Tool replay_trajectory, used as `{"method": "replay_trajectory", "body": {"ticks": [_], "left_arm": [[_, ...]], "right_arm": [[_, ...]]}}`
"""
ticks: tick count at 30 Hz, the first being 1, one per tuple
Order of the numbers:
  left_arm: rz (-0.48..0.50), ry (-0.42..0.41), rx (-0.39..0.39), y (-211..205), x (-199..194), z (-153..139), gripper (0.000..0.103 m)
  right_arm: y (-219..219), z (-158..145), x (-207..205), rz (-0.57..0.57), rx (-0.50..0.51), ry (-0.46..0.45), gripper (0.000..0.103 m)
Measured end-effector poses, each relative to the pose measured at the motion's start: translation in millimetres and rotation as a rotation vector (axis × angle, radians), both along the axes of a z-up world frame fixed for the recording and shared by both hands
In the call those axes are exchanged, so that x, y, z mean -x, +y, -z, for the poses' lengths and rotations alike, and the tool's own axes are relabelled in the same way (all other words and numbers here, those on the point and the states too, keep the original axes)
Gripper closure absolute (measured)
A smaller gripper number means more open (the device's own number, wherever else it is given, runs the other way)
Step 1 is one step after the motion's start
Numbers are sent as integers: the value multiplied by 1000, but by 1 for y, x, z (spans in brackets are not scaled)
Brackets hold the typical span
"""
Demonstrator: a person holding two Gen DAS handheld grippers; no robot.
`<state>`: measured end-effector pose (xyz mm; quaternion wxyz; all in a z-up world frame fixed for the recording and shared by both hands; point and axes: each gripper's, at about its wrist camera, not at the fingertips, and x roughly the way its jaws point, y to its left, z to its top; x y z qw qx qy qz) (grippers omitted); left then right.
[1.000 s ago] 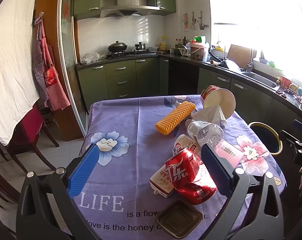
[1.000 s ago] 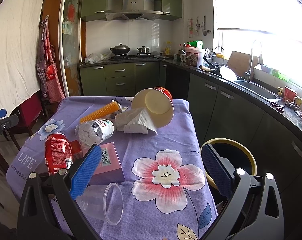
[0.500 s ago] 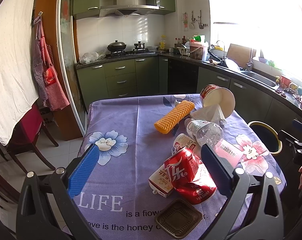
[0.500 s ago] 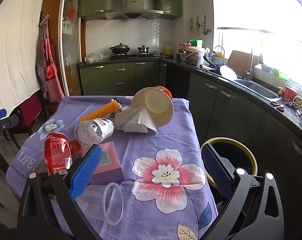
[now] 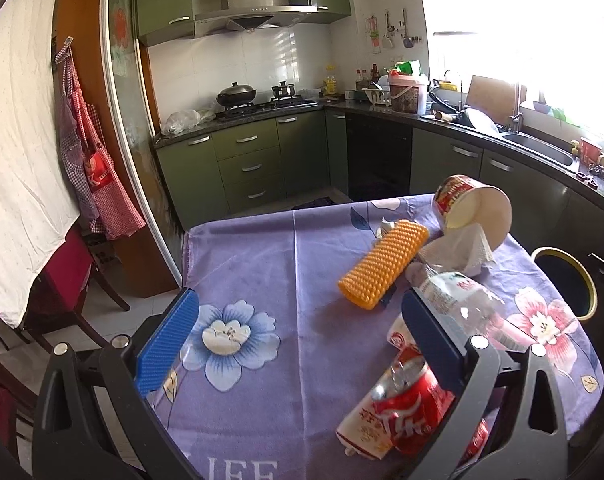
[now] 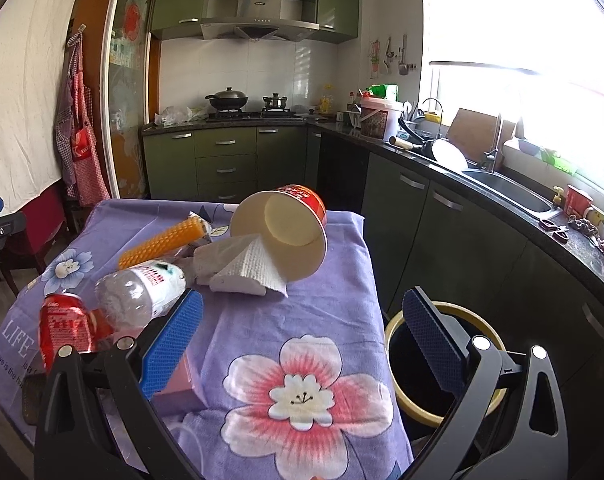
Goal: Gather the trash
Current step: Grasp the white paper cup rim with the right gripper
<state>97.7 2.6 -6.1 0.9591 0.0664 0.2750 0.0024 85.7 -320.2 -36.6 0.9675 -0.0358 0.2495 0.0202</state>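
Tissue [image 6: 241, 268] spills from the tipped noodle cup [image 6: 285, 232] at 12 o'clock; both grippers, left [image 5: 297, 340] and right [image 6: 302, 340], gape wide, empty.

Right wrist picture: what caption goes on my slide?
Open right tool above purple flowered tablecloth, facing tipped red paper cup, white napkin and yellow-rimmed bin.

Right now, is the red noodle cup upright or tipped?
Tipped. The noodle cup lies on its side on the table, open mouth facing the right wrist camera, crumpled tissue at its rim.
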Motion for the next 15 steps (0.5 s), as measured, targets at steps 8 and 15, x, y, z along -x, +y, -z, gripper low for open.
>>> {"method": "replay_trajectory", "body": {"ticks": [8, 15], "left_arm": [[-2, 3, 17, 4, -93, 11, 6], [-27, 18, 92, 16, -131, 40, 6]], "right_arm": [[-7, 20, -116, -14, -6, 112, 52], [1, 43, -194, 22, 95, 150, 71]]}}
